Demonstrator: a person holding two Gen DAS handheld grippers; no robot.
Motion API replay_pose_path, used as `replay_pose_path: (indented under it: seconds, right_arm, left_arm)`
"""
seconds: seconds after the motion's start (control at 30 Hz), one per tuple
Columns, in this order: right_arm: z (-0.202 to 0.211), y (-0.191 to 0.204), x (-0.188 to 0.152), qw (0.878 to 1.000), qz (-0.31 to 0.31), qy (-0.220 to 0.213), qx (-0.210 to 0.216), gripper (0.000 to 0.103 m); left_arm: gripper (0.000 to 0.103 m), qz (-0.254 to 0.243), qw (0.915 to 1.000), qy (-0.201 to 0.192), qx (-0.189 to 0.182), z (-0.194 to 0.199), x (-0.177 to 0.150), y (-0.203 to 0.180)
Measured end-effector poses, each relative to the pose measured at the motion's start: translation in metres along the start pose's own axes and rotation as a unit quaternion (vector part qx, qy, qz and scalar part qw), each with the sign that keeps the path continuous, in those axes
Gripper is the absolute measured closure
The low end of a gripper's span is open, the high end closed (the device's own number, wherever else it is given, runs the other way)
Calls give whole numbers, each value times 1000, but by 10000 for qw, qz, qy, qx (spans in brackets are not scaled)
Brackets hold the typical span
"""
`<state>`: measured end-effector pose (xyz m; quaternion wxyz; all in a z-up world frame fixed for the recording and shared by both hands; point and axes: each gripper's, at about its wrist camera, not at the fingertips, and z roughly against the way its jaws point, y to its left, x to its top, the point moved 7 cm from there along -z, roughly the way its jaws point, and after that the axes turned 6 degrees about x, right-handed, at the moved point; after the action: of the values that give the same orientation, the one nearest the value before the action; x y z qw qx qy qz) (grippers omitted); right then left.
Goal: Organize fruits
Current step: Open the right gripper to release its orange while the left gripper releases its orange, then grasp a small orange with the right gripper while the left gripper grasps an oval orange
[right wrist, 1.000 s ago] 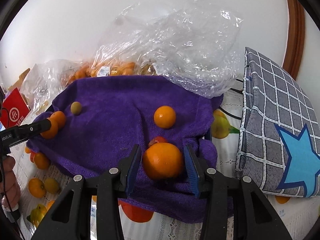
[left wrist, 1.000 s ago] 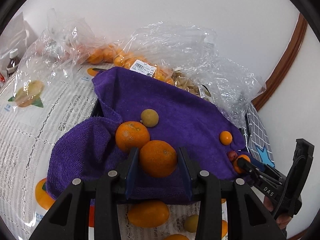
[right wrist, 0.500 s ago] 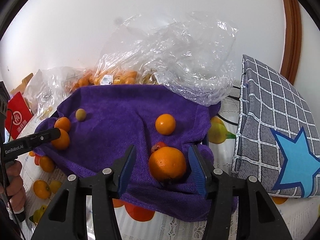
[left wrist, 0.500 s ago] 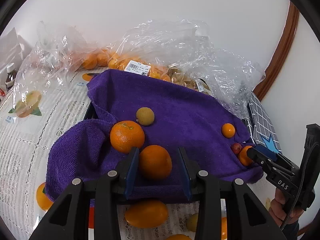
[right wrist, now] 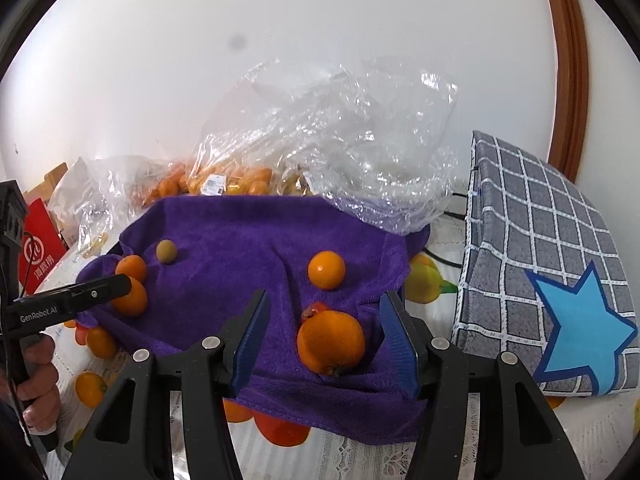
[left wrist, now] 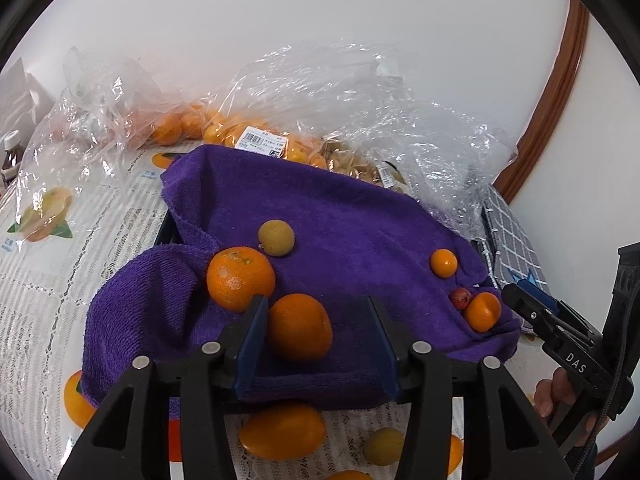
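A purple towel (left wrist: 344, 224) drapes over a dark tray and holds several fruits. In the left wrist view my left gripper (left wrist: 316, 344) is open around an orange (left wrist: 299, 327) that lies on the towel beside a second orange (left wrist: 240, 278) and a small yellow-green fruit (left wrist: 276, 237). In the right wrist view my right gripper (right wrist: 326, 342) is open, and an orange (right wrist: 331, 342) lies on the towel (right wrist: 240, 248) between its fingers, next to a small red fruit (right wrist: 314, 310). A smaller orange (right wrist: 326, 270) lies farther back.
Clear plastic bags (left wrist: 360, 92) of oranges stand behind the towel against the wall. A grey checked bag with a blue star (right wrist: 552, 272) stands at the right. Loose oranges (left wrist: 282, 430) lie on the lace tablecloth in front of the tray. A red box (right wrist: 38, 248) is at far left.
Both grippers have opened and let go of their oranges, which now rest on the towel. Both grippers have drawn back a little.
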<state>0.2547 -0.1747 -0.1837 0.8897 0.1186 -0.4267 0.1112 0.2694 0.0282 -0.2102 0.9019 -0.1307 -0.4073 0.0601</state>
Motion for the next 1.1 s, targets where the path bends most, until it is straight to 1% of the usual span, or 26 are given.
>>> replay_pose_path:
  seconds: [0.07, 0.17, 0.3, 0.47, 0.57, 0.63, 0.67, 0.77, 0.83, 0.93, 1.03, 1.1]
  right_arm:
    - [5, 3, 3, 10000, 26, -91, -17, 46]
    - [12, 8, 3, 9999, -31, -125, 76, 46]
    - [20, 16, -3, 9999, -85, -30, 92, 46]
    - [32, 38, -18, 9992, -11, 128, 379, 46]
    - [37, 56, -29, 9985, 149, 234, 478, 46]
    - [39, 67, -38, 9974, 201, 338, 607, 46]
    - [39, 71, -41, 9968, 216, 379, 666, 46]
    - [37, 87, -55, 9945, 320, 528, 842, 46]
    - [33, 98, -64, 9927, 361, 641, 959, 46]
    - [24, 105, -73, 9890, 294, 852, 1176, 46]
    - [11, 107, -81, 9868, 242, 1094, 1167, 47]
    - [5, 109, -84, 9858, 262, 1205, 1137, 49]
  left_arm:
    - [49, 4, 9999, -95, -48, 4, 2, -1]
    - [46, 22, 9996, -250, -103, 10, 4, 0]
    - [46, 20, 9993, -356, -94, 19, 4, 4]
    - [46, -19, 9985, -528, -108, 40, 5, 9]
    - [46, -77, 9984, -535, -182, 55, -2, 15]
    - [46, -142, 9982, -572, -112, 63, -8, 19]
    - [46, -178, 9981, -583, -15, 68, -14, 24]
    - [46, -211, 9979, -565, 244, 77, -27, 38]
    - [47, -134, 9979, -549, 323, 83, -35, 48]
    - [48, 76, 9990, -383, 210, 88, -48, 57]
    - [48, -63, 9984, -390, 405, 88, -53, 56]
    - [48, -139, 9990, -295, 312, 85, -54, 52]
